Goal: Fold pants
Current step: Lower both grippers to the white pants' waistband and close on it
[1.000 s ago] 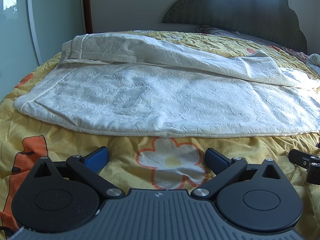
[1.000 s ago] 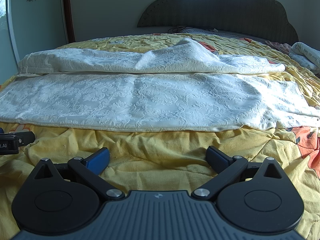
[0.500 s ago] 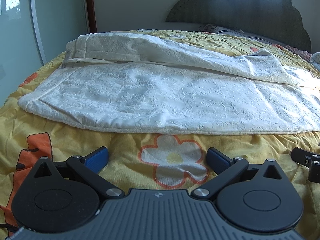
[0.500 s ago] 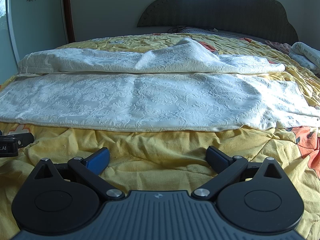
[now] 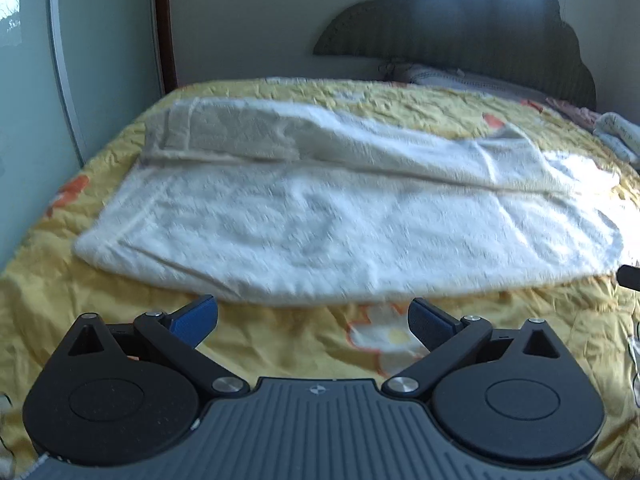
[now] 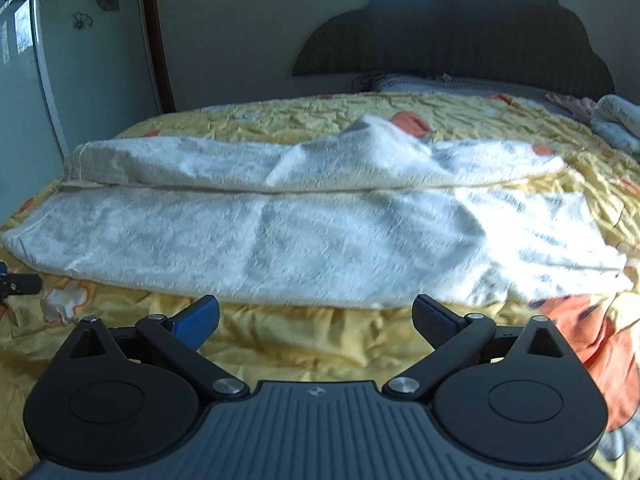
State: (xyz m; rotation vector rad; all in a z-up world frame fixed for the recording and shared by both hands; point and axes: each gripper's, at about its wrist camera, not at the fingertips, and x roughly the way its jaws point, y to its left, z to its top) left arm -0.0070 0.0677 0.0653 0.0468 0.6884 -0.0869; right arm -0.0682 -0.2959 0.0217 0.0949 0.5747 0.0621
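— What's changed?
— Both hand-held grippers, left and right, have risen, jaws apart, empty.
— The pants?
— Spread mid-bed, unfolded; the fold hasn't begun.

a home bedroom: bed with yellow quilt, padded headboard.

White textured pants lie flat, lengthwise across the yellow bedspread. Far leg bunched and ridged, near leg smooth. Both views motion-blurred.
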